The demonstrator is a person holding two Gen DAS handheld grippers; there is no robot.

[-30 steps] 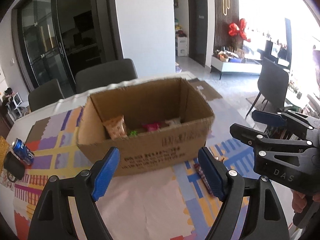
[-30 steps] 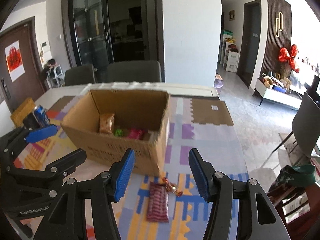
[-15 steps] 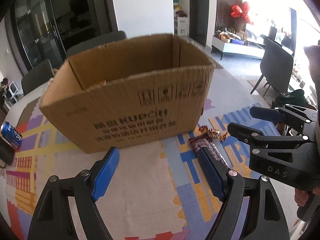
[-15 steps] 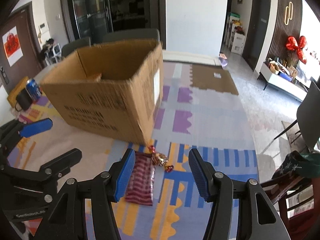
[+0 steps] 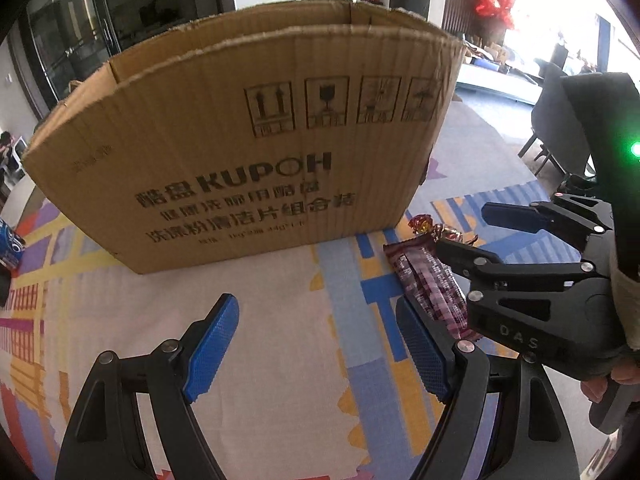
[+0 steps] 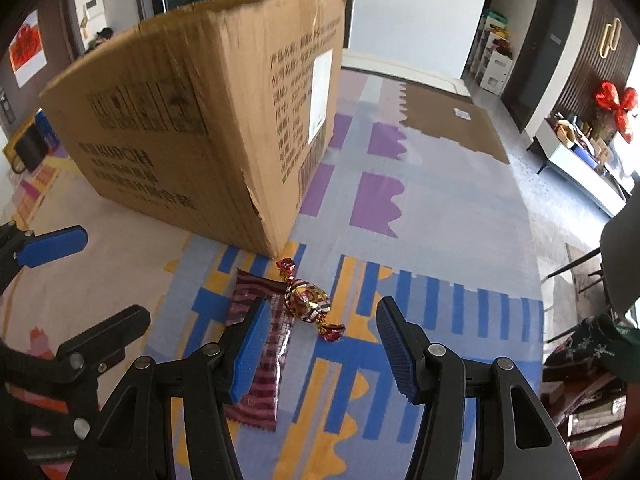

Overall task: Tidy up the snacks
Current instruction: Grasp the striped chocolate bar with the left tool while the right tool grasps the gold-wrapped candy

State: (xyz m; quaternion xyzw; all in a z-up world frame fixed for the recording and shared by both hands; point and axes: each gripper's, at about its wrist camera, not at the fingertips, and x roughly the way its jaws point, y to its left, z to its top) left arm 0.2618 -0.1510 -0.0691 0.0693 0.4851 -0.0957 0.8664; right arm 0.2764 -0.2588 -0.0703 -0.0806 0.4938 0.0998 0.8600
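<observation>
An open cardboard box [image 5: 248, 152] stands on the patterned table; its inside is hidden from here. It also shows in the right wrist view [image 6: 192, 120]. By its near right corner lie a maroon striped snack packet [image 6: 264, 344] and a red-gold wrapped candy [image 6: 308, 300], the candy resting on the packet's edge. My right gripper [image 6: 320, 344] is open, low over the table, its fingers either side of the candy. In the left wrist view the packet [image 5: 432, 284], candy [image 5: 424, 226] and right gripper [image 5: 468, 236] appear at right. My left gripper [image 5: 316, 348] is open and empty before the box.
A blue drink can [image 5: 8, 244] stands at the far left. A black object [image 6: 28, 148] sits left of the box. The table's right edge [image 6: 536, 240] drops to the floor, with dark chairs [image 5: 560, 136] beyond.
Both grippers have dropped low and moved closer to the table. The box now towers over them, hiding its contents. The right gripper has closed in around the candy and packet.
</observation>
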